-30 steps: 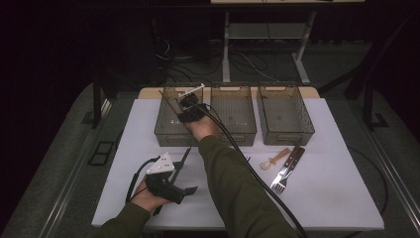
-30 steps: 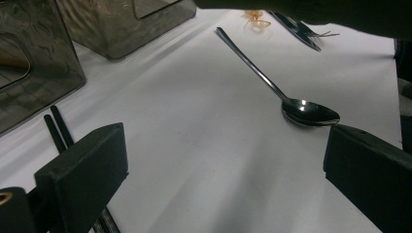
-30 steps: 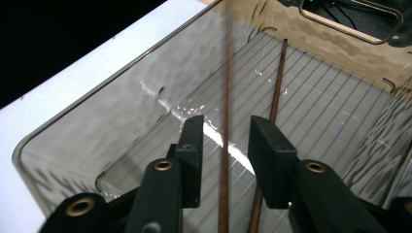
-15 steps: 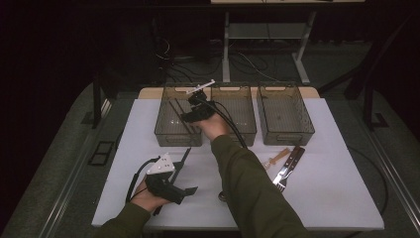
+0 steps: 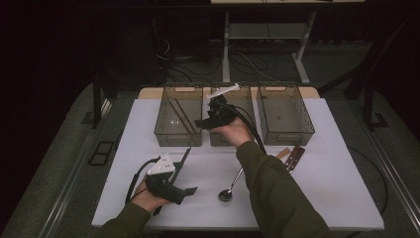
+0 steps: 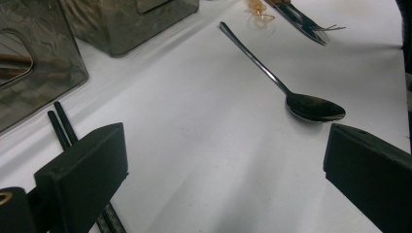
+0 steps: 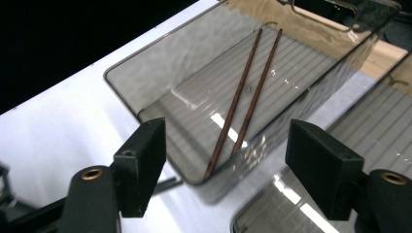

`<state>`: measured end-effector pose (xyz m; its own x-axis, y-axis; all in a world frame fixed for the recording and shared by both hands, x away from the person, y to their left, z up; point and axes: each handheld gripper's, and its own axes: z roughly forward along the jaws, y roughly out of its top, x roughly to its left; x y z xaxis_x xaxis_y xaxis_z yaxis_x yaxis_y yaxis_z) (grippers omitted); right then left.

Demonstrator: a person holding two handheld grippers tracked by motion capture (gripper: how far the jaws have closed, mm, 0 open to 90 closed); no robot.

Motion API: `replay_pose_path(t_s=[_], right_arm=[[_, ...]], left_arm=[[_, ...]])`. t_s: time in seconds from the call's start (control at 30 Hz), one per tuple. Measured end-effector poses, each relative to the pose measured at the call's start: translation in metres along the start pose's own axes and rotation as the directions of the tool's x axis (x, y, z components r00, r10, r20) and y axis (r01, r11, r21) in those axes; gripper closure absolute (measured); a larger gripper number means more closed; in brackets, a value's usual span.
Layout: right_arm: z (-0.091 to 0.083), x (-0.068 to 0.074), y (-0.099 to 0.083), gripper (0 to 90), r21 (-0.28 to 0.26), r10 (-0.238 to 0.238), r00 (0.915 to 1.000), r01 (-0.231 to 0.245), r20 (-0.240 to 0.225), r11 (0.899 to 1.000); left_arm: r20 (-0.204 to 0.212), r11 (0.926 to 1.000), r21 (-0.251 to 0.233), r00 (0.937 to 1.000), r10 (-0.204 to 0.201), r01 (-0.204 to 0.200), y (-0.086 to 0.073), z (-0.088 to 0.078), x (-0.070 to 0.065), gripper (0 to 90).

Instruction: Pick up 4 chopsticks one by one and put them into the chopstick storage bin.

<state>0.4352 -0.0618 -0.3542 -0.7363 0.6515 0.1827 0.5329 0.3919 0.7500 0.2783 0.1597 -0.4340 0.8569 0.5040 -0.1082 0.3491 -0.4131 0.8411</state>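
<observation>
**Clear the left bin cleanly, then line up the next pick**

The white table (image 5: 337, 198) fills the lower half of the high view, with three clear bins in a row across its middle. The left bin (image 5: 178, 140) holds the brown chopsticks (image 7: 245, 97), which lie side by side on its floor, their near tips against the front wall in the centre of the right gripper view.

The right gripper (image 5: 203, 123) hangs above the edge between that bin and the middle bin (image 5: 218, 140). Its jaws have just been opening and stand fairly wide with nothing between them. It should lift straight clear, so that neither jaw catches a rim.

The left gripper (image 6: 221, 155) rests at the lower left of the high view, with its jaws spread wide and empty. The spoon (image 6: 272, 80) lies ahead of it and the black chopsticks (image 6: 60, 126) by its left jaw. Probably best to grip the black pair together at mid-length.
</observation>
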Motion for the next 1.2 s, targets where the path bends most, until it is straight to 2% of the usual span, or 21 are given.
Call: replay_pose_path(t_s=[0.17,0.27,0.43,0.47,0.63,0.73,1.03,1.2], right_arm=[[-0.012,-0.005,-0.013,22.8,0.021,-0.004,1.0000,0.004,0.000,1.000],[-0.021,-0.006,-0.020,19.1,0.011,-0.010,0.9999,0.010,-0.009,1.000],[-0.040,-0.008,-0.037,16.6,-0.003,-0.049,0.9988,0.049,0.007,0.999],[-0.043,-0.010,-0.041,12.9,-0.012,-0.054,0.9985,0.054,0.011,0.998],[-0.060,-0.021,-0.064,10.4,-0.030,-0.037,0.9991,0.038,0.023,0.999],[-0.068,-0.026,-0.078,3.0,-0.025,-0.041,0.9981,0.043,0.047,0.999],[-0.098,-0.037,-0.119,3.1,-0.062,0.001,0.9983,0.003,0.058,0.998],[-0.111,-0.041,-0.144,3.2,-0.065,0.017,0.9981,-0.013,0.058,0.998]], left_arm=[[-0.003,1.0000,0.002,1.0000,0.001,-0.001,0.000,0.000,0.000,0.9],[-0.007,1.0000,0.006,1.0000,-0.001,0.001,0.000,0.000,0.001,0.9],[-0.009,0.9999,0.004,0.9999,-0.015,0.015,-0.001,0.000,0.001,0.5],[-0.011,0.9997,0.002,0.9997,-0.023,0.023,-0.001,0.000,0.001,0.4],[-0.010,0.9998,0.009,0.9998,-0.018,0.018,-0.001,0.000,0.001,0.1],[-0.015,0.9998,0.017,0.9998,-0.014,0.014,-0.001,0.000,0.002,0.0],[-0.024,0.9996,0.022,0.9996,-0.016,0.017,-0.002,0.000,0.002,0.0],[-0.033,0.9994,0.022,0.9991,-0.027,0.028,-0.002,0.000,0.003,0.0]])
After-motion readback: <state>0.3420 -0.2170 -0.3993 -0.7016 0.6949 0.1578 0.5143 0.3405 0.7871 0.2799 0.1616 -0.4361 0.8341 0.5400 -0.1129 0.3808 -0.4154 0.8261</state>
